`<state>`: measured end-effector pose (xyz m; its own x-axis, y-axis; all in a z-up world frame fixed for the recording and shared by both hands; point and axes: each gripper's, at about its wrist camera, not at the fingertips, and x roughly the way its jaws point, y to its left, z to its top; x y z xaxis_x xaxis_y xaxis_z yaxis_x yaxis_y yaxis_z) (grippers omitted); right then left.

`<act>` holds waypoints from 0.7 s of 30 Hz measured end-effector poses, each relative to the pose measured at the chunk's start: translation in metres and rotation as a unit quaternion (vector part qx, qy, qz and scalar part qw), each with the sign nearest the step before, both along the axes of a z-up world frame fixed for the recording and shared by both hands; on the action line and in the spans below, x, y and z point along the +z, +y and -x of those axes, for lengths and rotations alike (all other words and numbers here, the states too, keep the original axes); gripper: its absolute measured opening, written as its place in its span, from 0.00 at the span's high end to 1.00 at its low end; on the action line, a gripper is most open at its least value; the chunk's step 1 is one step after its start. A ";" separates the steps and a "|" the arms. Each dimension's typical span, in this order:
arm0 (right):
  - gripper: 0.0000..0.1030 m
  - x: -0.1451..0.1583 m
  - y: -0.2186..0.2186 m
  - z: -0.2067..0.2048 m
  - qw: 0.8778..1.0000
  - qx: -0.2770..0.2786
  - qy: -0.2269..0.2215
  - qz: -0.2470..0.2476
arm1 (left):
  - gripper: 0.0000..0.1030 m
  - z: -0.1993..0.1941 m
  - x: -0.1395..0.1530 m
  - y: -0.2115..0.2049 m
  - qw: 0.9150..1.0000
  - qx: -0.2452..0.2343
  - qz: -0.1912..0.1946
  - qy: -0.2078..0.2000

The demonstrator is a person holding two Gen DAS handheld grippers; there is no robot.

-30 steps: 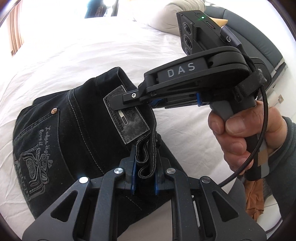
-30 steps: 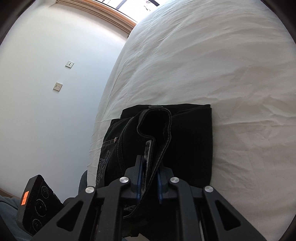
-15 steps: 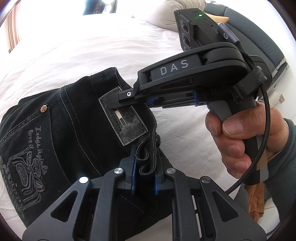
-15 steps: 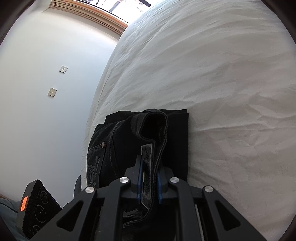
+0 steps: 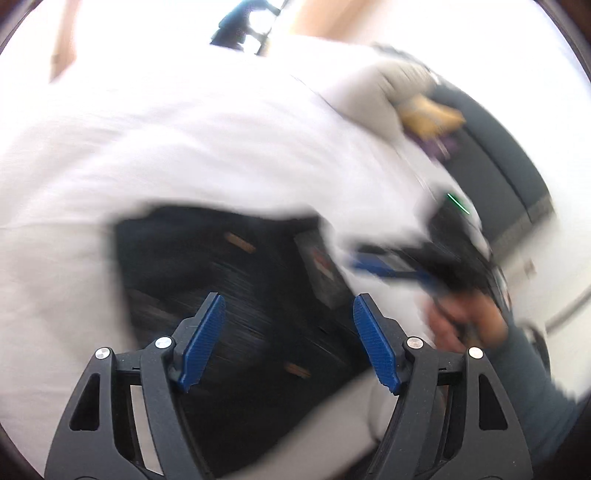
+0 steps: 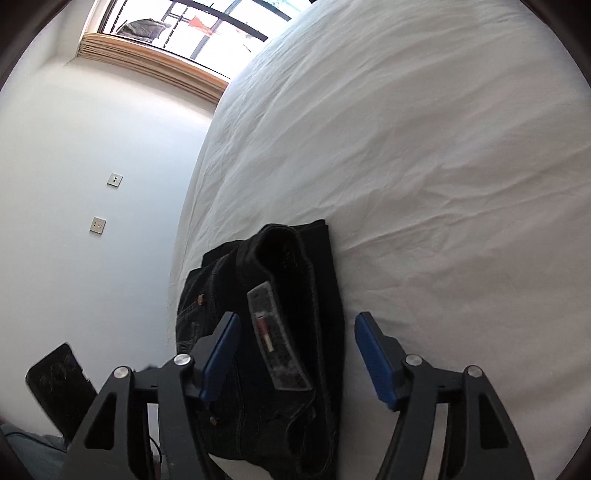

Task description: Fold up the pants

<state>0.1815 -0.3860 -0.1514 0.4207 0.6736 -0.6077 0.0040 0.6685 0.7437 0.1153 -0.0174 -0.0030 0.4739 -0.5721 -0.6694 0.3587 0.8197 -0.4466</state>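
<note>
The black jeans lie folded in a compact stack on the white bed, waistband and grey leather patch on top. My right gripper is open just above the waistband edge, holding nothing. In the blurred left wrist view the jeans lie under my left gripper, which is open and empty. The other gripper and the hand holding it show at the right of that view, at the jeans' right edge.
A white wall with two switch plates and a window lie past the bed's left edge. A pillow and dark headboard sit at the far right. A black device shows low left.
Both grippers have opened and let go of the waistband. The jeans now lie flat on the bed. The left gripper has pulled back fast, blurring its view.
</note>
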 end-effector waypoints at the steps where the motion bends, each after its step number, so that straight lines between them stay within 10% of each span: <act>1: 0.34 0.012 0.005 0.010 1.000 0.008 -0.019 -0.015 | 0.31 -0.008 0.000 0.016 1.000 0.021 -0.002 0.002; 7: 0.34 0.044 0.068 0.039 0.989 0.097 -0.082 -0.076 | 0.33 -0.035 -0.026 0.055 0.997 0.062 -0.020 0.029; 10: 0.38 0.002 0.070 0.032 0.996 0.071 -0.010 -0.057 | 0.33 -0.030 -0.035 0.044 0.998 0.053 -0.006 0.031; 13: 0.74 -0.040 0.056 0.041 0.997 0.013 0.053 -0.061 | 0.33 -0.027 -0.036 0.034 0.999 0.035 -0.005 0.022; 21: 0.78 -0.045 0.079 0.075 0.996 0.003 0.059 -0.060 | 0.33 -0.036 -0.049 0.014 1.000 0.011 -0.003 0.024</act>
